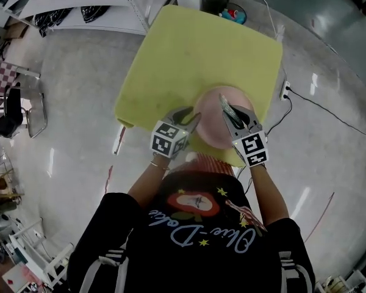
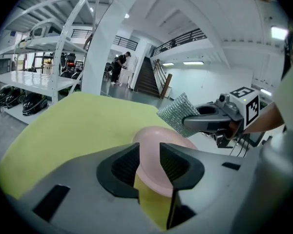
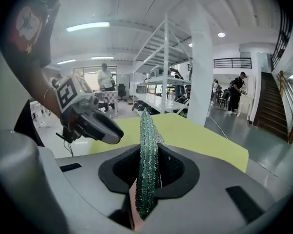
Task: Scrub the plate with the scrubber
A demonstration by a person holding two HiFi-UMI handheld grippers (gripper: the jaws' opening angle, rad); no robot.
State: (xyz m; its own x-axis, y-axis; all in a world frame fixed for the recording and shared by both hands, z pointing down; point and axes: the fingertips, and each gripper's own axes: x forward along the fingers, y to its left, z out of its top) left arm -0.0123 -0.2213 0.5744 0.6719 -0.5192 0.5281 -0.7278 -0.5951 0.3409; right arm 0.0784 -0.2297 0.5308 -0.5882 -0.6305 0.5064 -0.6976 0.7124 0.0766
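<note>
while a person in a black shirt (image 1: 189,237) stands at a table under a yellow cloth (image 1: 189,47), two hand-held grippers meet over a pink plate (image 1: 210,130). the plate sits near the edge of the cloth closest to the person.

the left gripper (image 1: 188,118) is clamped on the plate's left rim. in the left gripper view the pink rim rises between the two dark ribbed pads (image 2: 124,165) and fills the narrow gap, with yellow cloth showing below it.

the right gripper (image 1: 230,116) is closed tight on a scrubber (image 1: 226,107), a silvery green mesh pad. in the right gripper view the pad stands edge-on between the jaws and pokes out past their tips. from the left gripper view the pad sticks out of the right gripper's tip as a flat glittering square, right at the far side of the plate. whether it presses on the plate cannot be told.

around the table is a pale, glossy grey floor (image 1: 73,102). a dark round container (image 1: 214,0) stands beyond the table's far edge. white metal shelving (image 3: 166,77), a staircase (image 3: 278,106) and a few distant people fill the hall behind.
</note>
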